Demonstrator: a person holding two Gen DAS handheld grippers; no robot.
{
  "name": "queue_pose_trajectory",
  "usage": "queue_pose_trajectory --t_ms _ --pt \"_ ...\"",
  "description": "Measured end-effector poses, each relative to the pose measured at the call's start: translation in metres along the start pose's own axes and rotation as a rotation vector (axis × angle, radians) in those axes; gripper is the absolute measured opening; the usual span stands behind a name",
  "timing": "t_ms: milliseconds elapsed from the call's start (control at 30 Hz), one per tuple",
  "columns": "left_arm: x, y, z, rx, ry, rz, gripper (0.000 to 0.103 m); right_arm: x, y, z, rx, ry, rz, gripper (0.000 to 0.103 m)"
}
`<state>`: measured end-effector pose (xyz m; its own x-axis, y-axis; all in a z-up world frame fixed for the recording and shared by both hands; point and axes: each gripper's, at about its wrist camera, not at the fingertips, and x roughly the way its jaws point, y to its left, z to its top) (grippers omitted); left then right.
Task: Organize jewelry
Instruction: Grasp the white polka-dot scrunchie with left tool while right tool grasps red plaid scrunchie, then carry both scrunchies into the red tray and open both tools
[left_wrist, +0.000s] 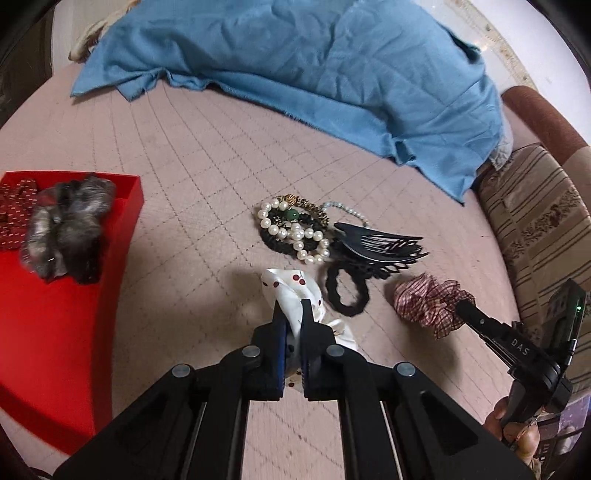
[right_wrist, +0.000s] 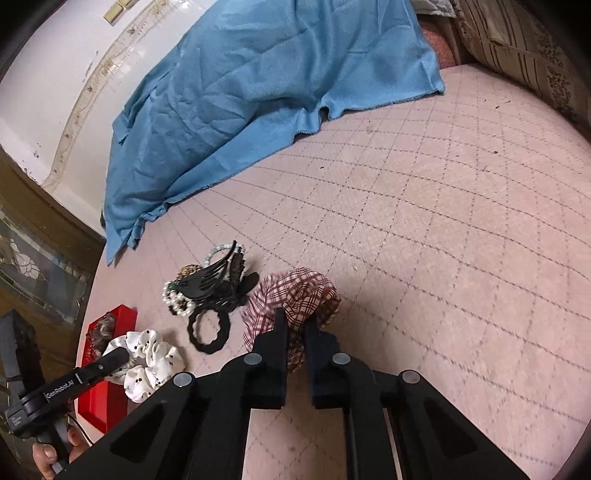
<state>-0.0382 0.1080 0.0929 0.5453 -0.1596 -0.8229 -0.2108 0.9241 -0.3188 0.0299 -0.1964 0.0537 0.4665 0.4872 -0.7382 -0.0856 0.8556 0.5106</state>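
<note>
**Both claws clamped on scrunchies over the quilted bed**

Clamped in my left gripper (left_wrist: 291, 308), the satin cherry-print scrunchie (left_wrist: 291, 291) hangs over pink quilted bedding (left_wrist: 192, 155); red box (left_wrist: 55, 332) sits left.

Right view: my right gripper (right_wrist: 295, 321) pinches the plaid scrunchie (right_wrist: 295, 291) beside the pearl bracelets (right_wrist: 177, 301); rumpled blue blanket (right_wrist: 258, 74) beyond.

The pink quilted bed cover (right_wrist: 461, 229) lies bare and wide to the right of the plaid scrunchie (right_wrist: 295, 295), offering open passage there. In the left wrist view, a clear strip of cover runs between the red box (left_wrist: 125, 206) and the heap of pearl bracelets (left_wrist: 295, 236), black hair claw (left_wrist: 376, 243) and black hair tie (left_wrist: 345, 291). The crumpled blue cloth (left_wrist: 295, 66) blocks the far side. A striped cushion (left_wrist: 535, 221) hems in the right edge.
</note>
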Motion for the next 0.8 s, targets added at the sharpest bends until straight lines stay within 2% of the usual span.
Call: queue_pose_trajectory --t_ms 233,433,567,800 --pt "-0.043 0.002 -0.016 0.002 -0.065 -0.003 0.006 -0.029 0.015 -0.011 -0.051 -0.035 0.011 0.007" --pt "-0.078 0.02 -0.028 -0.03 -0.109 -0.008 0.006 -0.05 0.039 -0.022 -0.096 -0.048 0.05 0.007" --pt "-0.102 0.045 -0.034 -0.071 -0.142 0.009 0.006 -0.058 0.063 -0.028 -0.139 -0.047 0.084 0.007" --pt "-0.141 0.113 -0.043 -0.197 -0.218 0.063 0.006 -0.065 0.119 -0.041 -0.241 -0.033 0.152 0.007"
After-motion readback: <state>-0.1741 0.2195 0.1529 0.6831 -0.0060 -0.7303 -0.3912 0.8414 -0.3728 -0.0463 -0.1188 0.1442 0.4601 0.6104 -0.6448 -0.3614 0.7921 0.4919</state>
